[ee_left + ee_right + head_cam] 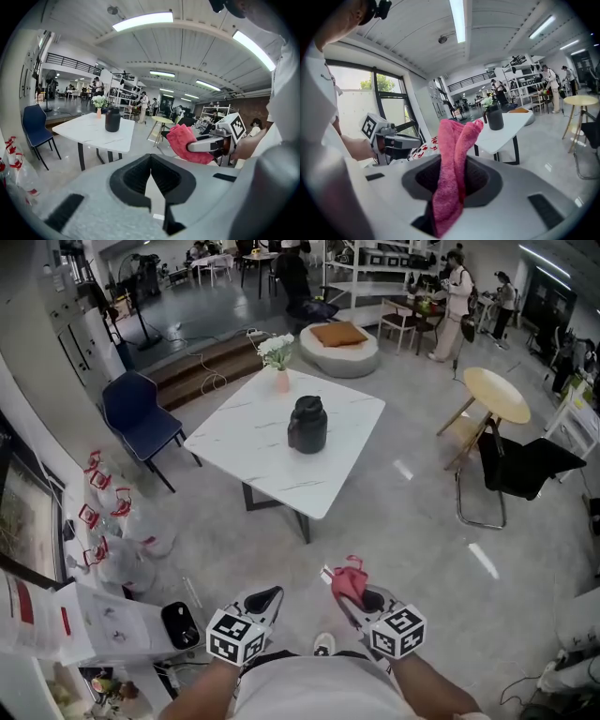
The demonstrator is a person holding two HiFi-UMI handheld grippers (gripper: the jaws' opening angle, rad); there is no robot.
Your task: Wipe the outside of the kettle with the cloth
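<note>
right gripper (353,592) clamps the pink cloth (348,577); left gripper (266,599) is closed on nothing; the black kettle (307,424) stands mid-table (248,448), well ahead: close in first, then press a broad fold against its side

Your head camera is looking steeply down at the distant tabletop (253,442); the left gripper (270,596) and right gripper (349,592) cameras are facing it too.

A black kettle (307,425) stands mid-table (246,454), a flower vase (280,373) at the far corner. Well short of it, the left gripper (269,597) and right gripper (345,589) sit side by side — the right pinching a pink cloth (351,577).
</note>
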